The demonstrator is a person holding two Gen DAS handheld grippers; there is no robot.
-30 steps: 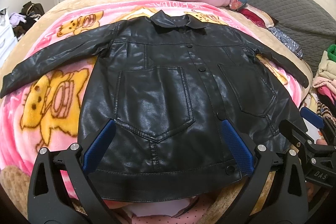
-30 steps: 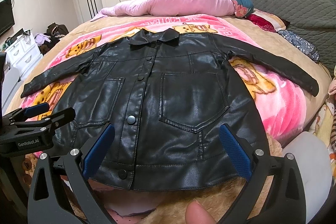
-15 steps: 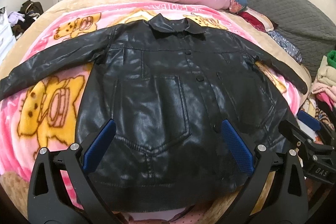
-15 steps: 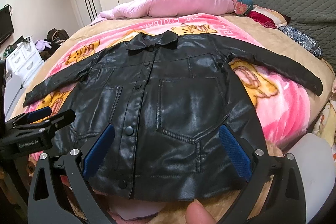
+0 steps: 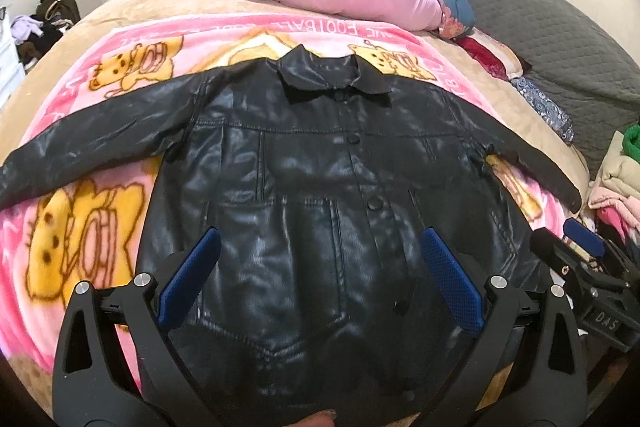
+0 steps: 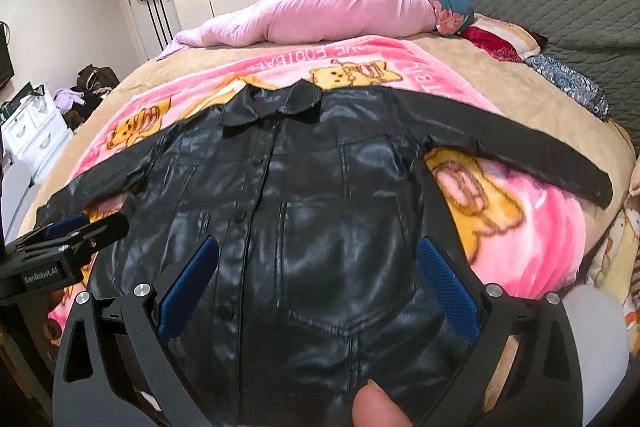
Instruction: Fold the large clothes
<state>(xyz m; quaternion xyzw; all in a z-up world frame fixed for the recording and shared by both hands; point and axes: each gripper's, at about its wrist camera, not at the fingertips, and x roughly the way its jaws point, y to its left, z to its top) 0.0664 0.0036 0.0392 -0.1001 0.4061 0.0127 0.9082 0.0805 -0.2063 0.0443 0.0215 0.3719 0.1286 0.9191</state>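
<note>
Both sets of jaws stand spread wide, pinching nothing: the left gripper (image 5: 318, 277) and the right gripper (image 6: 316, 277) hover side by side above the lower half of the black leather jacket (image 5: 320, 195). That jacket lies face up and buttoned on a pink cartoon blanket (image 5: 84, 223) covering the bed (image 6: 500, 83), collar toward twelve o'clock, sleeves stretched out toward nine and three, hem at six nearest the grippers. Beyond the collar, at twelve, a pink quilt (image 6: 320, 11) is heaped. A fingertip (image 6: 376, 407) shows at six in the right wrist view.
</note>
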